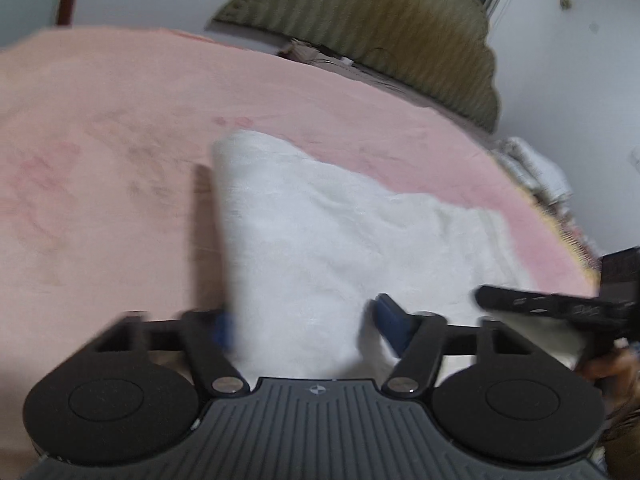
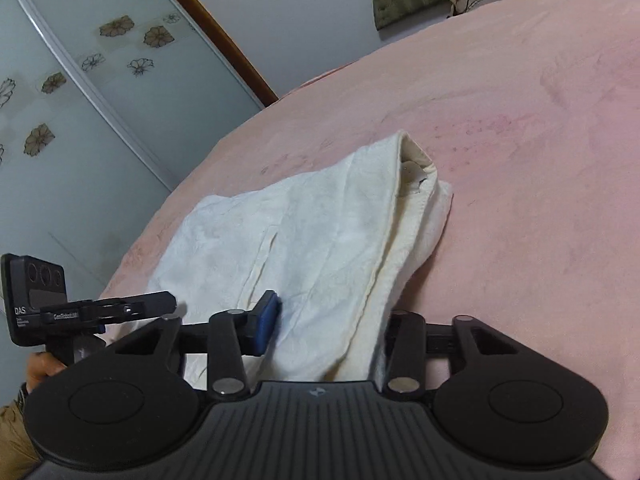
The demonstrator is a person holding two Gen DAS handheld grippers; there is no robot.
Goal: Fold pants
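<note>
In the right wrist view, the black camera block (image 2: 34, 300) mounted on the left tool (image 2: 120, 312), which shows above the near left edge of the bed (image 2: 520, 120), carries the white letters "DAS"; the smaller lines beneath them are too small to read. The flat black arm of that tool bears a small white brand word beginning with "Gen"; the rest is unclear. In the left wrist view, the right tool (image 1: 540, 304) shows white markings blurred past reading. Each tool's ribbed grey body has a small round emblem without letters.
</note>
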